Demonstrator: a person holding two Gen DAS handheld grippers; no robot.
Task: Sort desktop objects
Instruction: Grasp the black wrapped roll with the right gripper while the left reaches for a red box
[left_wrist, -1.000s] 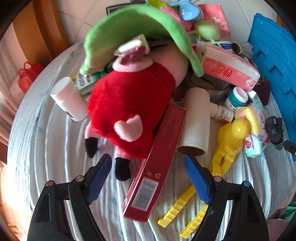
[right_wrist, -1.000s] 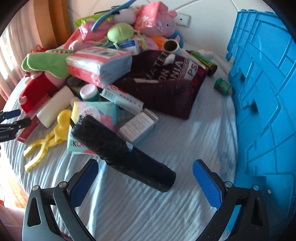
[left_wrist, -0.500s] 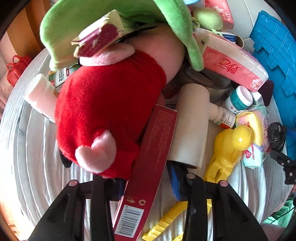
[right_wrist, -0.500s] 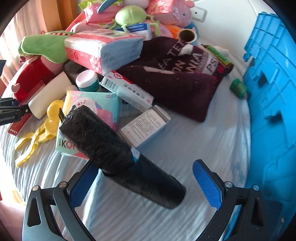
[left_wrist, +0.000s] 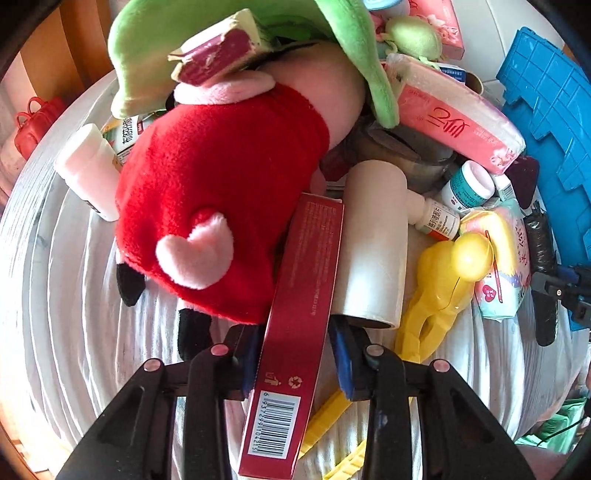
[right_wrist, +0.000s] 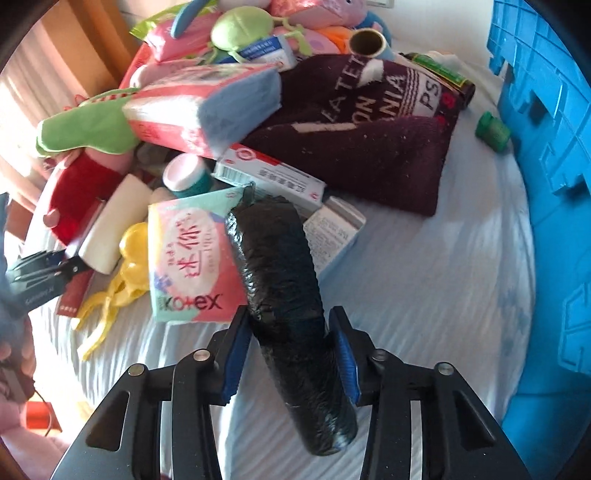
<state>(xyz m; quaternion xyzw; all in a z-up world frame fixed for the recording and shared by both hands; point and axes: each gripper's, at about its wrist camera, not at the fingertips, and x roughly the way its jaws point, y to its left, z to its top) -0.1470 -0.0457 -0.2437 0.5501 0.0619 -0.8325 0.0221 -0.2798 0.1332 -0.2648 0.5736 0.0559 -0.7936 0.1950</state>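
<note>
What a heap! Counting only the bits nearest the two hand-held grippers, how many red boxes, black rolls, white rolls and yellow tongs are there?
Long red box: 1, between the closing jaws of the left hand-held gripper
Black wrapped roll: 1, between the closing jaws of the right hand-held gripper
White roll: 1
Yellow plastic tongs: 1
Total: 4
</note>
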